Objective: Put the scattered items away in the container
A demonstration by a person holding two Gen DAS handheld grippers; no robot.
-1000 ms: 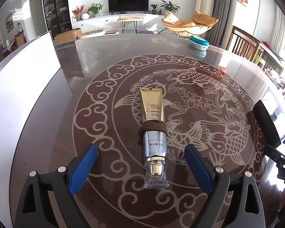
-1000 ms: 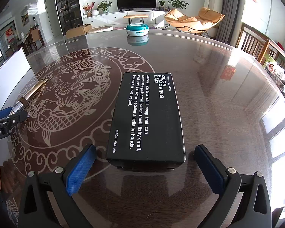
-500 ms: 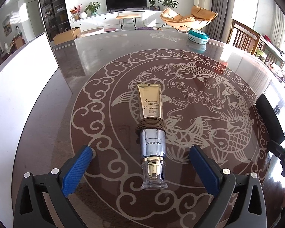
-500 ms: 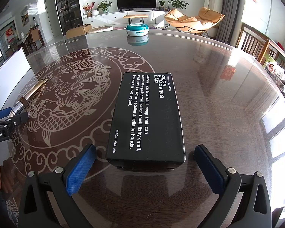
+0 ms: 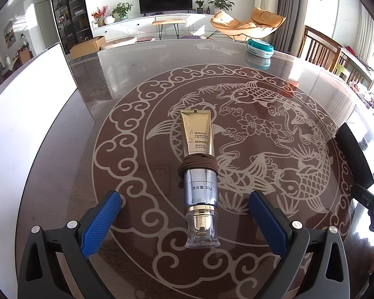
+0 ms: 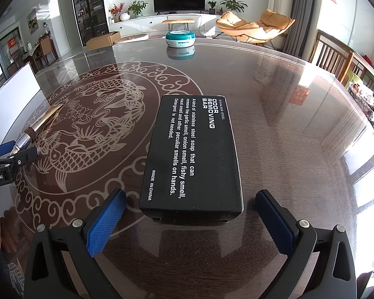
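The left gripper (image 5: pixel 184 221) has spread its blue-padded jaws wider than a second ago, clear of the gold cosmetic tube with a clear cap (image 5: pixel 199 172) lying between them on the glossy carp-patterned table (image 5: pixel 274 114), ready to grasp. The right gripper (image 6: pixel 190 220) stands apart around the black rectangular soap box (image 6: pixel 192 157).

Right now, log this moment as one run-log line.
left gripper: open, straddling tube, no contact | right gripper: open, around box end, no contact | both on table

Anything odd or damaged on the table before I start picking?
One oddity: a brown hair tie is wound around the gold tube lying on the table. The black box lies flat and intact. No spills.
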